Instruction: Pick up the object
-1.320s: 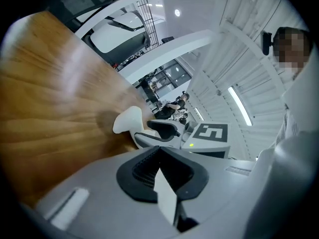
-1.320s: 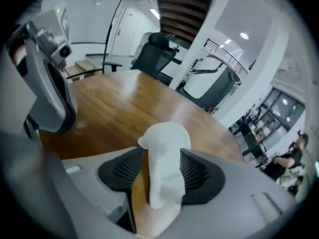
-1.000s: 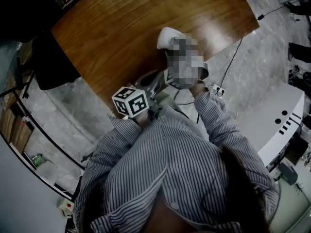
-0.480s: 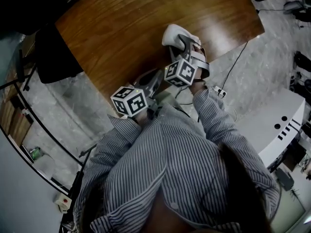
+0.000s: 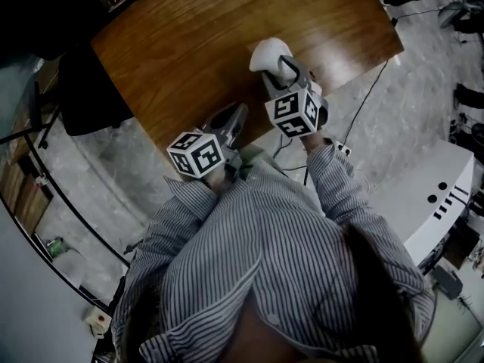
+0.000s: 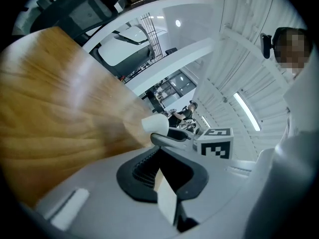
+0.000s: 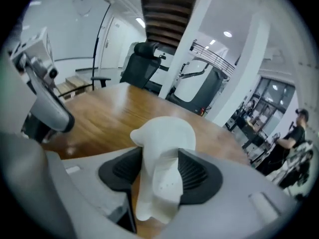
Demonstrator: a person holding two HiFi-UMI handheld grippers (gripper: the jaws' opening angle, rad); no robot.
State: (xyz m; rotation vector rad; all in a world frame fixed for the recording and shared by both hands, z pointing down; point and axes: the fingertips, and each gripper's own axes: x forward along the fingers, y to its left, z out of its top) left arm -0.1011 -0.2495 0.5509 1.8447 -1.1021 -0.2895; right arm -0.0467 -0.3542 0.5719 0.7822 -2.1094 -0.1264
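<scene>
Right gripper clamps white rounded plastic object, newly raised off brown wooden table; pickup likely done. Left gripper closed, empty.

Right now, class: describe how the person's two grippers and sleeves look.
The left gripper and right gripper are grey plastic with black ribbed pads; each carries a white cube with black square markers. The sleeves are finely striped, dark on white.

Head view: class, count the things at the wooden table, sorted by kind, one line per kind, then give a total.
Tongs: 2, the left tongs and the right tongs
White object: 1, gripped in the right tongs
Total: 3
</scene>
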